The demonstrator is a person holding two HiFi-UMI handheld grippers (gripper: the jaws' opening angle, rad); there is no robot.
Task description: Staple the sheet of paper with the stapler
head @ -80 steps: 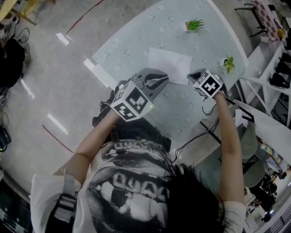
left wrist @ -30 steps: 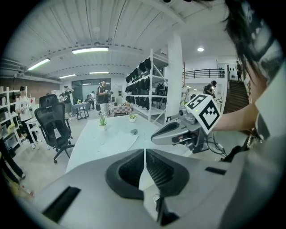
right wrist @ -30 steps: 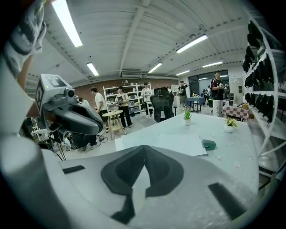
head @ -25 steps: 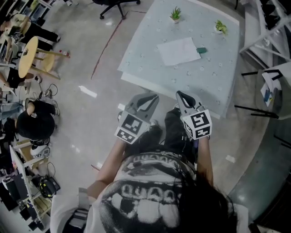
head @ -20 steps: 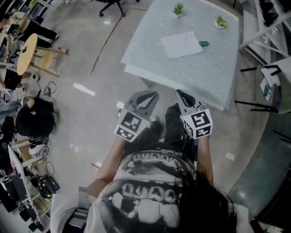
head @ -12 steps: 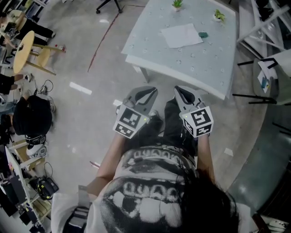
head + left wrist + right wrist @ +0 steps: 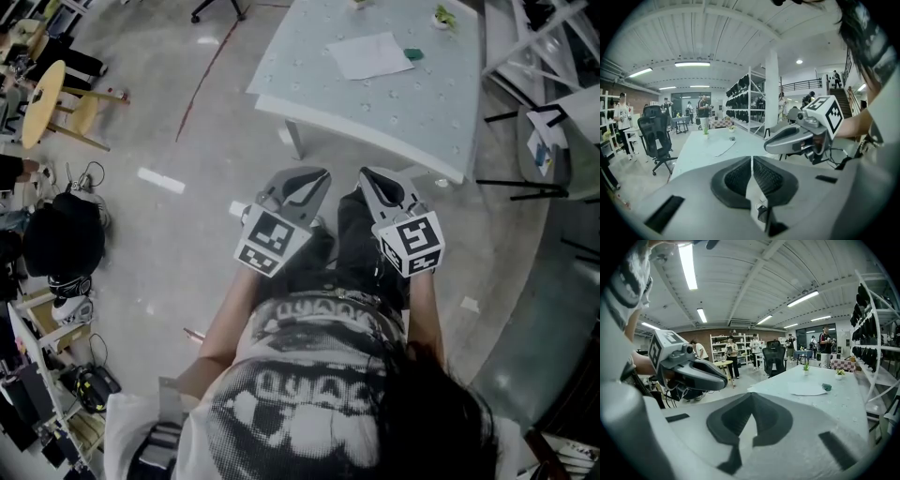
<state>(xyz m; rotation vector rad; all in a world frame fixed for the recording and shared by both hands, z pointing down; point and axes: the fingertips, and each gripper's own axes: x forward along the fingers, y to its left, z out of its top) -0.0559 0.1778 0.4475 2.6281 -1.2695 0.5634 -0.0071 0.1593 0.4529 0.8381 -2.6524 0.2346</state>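
white sheet [image 7: 368, 56] flat; small teal stapler [image 7: 413, 54], probably

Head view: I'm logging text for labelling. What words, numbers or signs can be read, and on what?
Nothing reads for certain.
Shirt: a row of stylised letters, too blurred to read.
Cubes on left gripper and right gripper: square markers, no letters.
Sheet of paper: no print visible.

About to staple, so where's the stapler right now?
Head view, top, right of centre: the stapler lies on the table, just beside the paper's right edge.
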